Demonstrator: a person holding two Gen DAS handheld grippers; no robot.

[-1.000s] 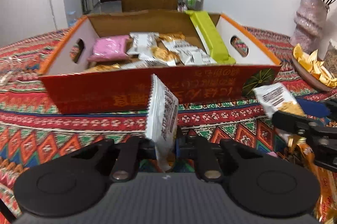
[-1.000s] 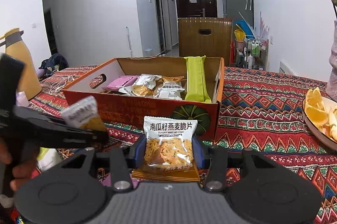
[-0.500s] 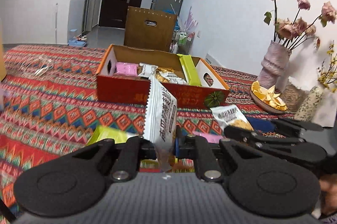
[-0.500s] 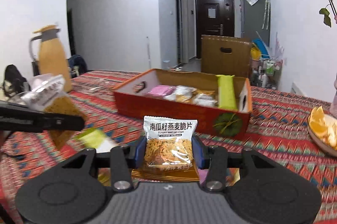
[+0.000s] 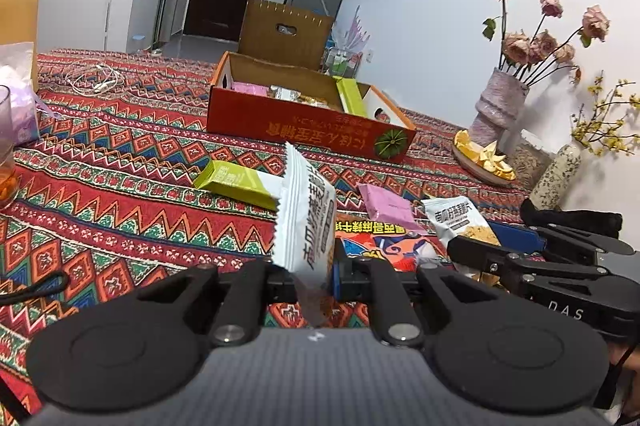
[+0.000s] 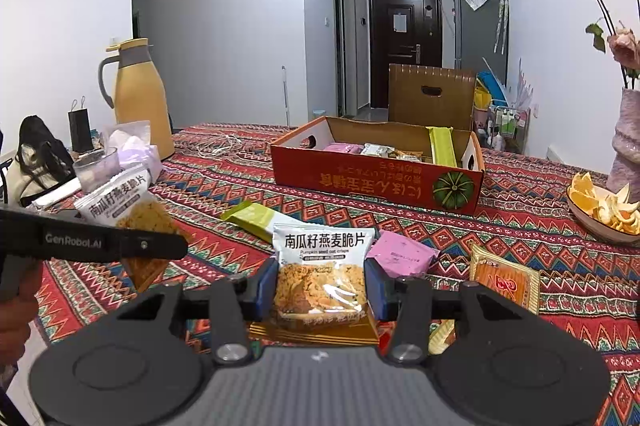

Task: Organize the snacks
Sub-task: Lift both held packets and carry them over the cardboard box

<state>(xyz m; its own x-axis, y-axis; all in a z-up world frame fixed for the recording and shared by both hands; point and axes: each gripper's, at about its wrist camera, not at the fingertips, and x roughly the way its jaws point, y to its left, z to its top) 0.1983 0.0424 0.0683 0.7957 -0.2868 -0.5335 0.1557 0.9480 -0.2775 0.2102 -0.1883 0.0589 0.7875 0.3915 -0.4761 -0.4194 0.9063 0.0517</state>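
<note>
Left gripper (image 5: 310, 272): jaws clamped tight on a white crisp packet with black print (image 5: 306, 222), held edge-on and upright, lower end hanging below the fingers. Right gripper (image 6: 322, 290): blue pads pressed on both sides of a second white-topped pumpkin seed oat crisp packet (image 6: 322, 268), face toward the camera, clear window showing the golden crisps. Both packets are in the air, on the near side of the table and well apart from the open red-orange cardboard box (image 6: 376, 182).

The box sits further back on the red patterned tablecloth (image 6: 540, 202); it holds a pink packet, some silver and gold packets and an upright green bar along its right wall.

Loose on the cloth between grippers and box: a flat green-and-white bar (image 5: 236, 182), a pink square sachet (image 6: 402, 254), an orange-red wrapped snack (image 6: 506, 282). A further red-blue packet (image 5: 384, 246) lies under the left gripper's view.

A bowl of orange peel (image 6: 600, 210) sits at far right.
</note>
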